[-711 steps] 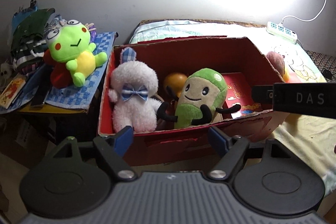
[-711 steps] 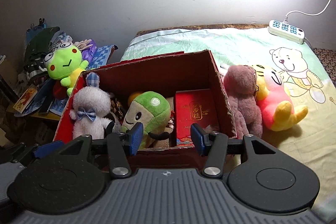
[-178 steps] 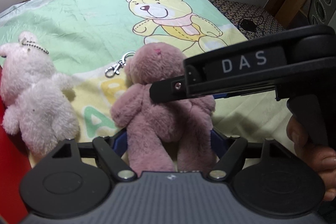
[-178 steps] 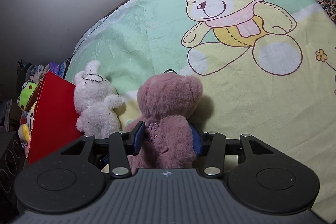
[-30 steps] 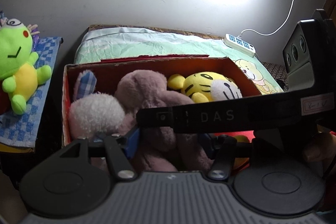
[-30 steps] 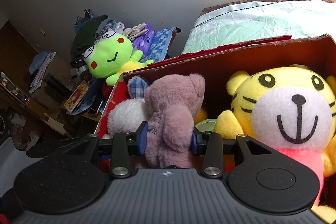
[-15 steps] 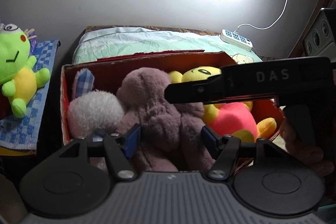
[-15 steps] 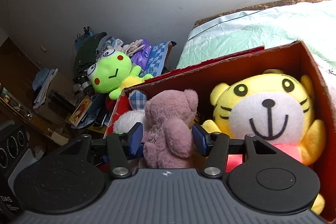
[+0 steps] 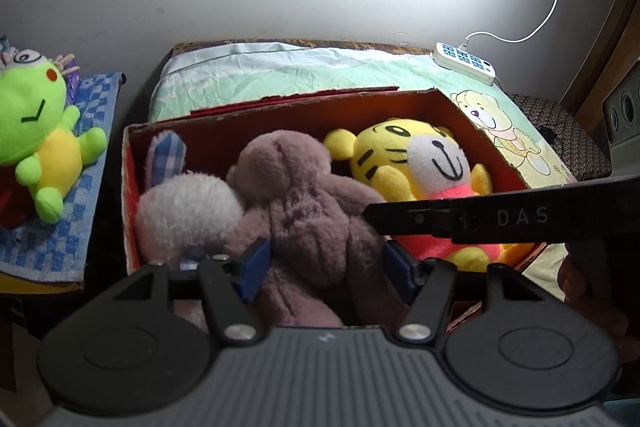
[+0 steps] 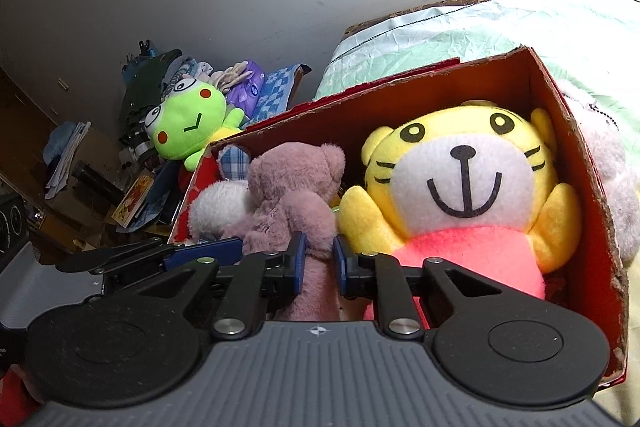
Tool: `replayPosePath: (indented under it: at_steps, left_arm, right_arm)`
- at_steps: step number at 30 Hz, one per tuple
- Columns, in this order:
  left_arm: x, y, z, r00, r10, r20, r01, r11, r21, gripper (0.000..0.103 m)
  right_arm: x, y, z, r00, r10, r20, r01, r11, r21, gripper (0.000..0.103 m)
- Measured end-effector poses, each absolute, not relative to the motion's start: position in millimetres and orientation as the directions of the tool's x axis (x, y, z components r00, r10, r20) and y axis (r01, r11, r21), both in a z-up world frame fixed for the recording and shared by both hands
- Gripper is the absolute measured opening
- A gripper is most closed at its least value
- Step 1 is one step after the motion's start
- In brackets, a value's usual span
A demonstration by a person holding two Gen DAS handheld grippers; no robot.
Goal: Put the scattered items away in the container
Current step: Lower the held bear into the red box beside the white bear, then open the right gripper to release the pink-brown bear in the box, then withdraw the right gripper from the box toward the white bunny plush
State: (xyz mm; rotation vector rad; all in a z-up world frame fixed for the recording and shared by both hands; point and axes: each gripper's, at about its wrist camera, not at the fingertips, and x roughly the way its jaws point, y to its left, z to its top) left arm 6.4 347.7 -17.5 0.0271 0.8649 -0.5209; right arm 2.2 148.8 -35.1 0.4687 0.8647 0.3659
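The mauve bear (image 9: pixel 304 203) sits inside the red box (image 9: pixel 460 107), wedged between the white plush (image 9: pixel 188 211) on its left and the yellow tiger (image 9: pixel 420 163) on its right. Its lower body lies between the pads of the left tongs (image 9: pixel 326 269), whose jaws stand parted — the blue pads flank the fur and I cannot tell whether they press it, so I read them as released around it. The right tongs (image 10: pixel 318 263) are clenched narrow, and a strip of the bear's leg or side seems pinched between the blue pads.

To finish this step well, I judge the bear needs pushing down rather than further carrying: it rides high over the near wall. Loosen the right tongs first, draw them straight back toward the wrist so the pads do not drag fur, then use closed tips to press the bear deeper, away from the tiger.

Beyond the box's right wall, beside the right tongs, a pale plush (image 10: pixel 616 163) lies on the bed sheet (image 10: pixel 520 27) — probably next. The green frog (image 9: pixel 36 131) sits on the checked cloth (image 9: pixel 68 219) far left of the left tongs.
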Motion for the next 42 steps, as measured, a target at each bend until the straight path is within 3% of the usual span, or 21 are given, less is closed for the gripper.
replayPosePath:
  at_steps: [14,18,30,42]
  left_arm:
    - [-1.4,335.2,-2.3,0.543,-0.302,-0.783,0.345,0.931,-0.119,0.071]
    - [-6.3,336.1,2.0,0.554,-0.258,-0.791,0.303,0.948,-0.097,0.078]
    - [-19.8,336.8,7.2,0.606,-0.126,-0.785,0.214,0.977,0.007,0.091]
    - [-31.4,333.0,3.4,0.633,-0.045,-0.773,0.168,0.983,0.08,0.095]
  right_arm:
    - [-22.2,152.9,-7.6,0.679,0.344,-0.649,-0.097,0.918,0.384,0.022]
    - [-28.4,152.7,-8.3,0.682,0.32,-0.658,-0.069,0.924,0.377,0.022]
    - [-50.0,155.1,-6.5,0.699,0.24,-0.674,-0.004,0.944,0.331,0.024]
    - [-71.2,161.4,-2.3,0.724,0.178,-0.666,0.025,0.959,0.283,0.028]
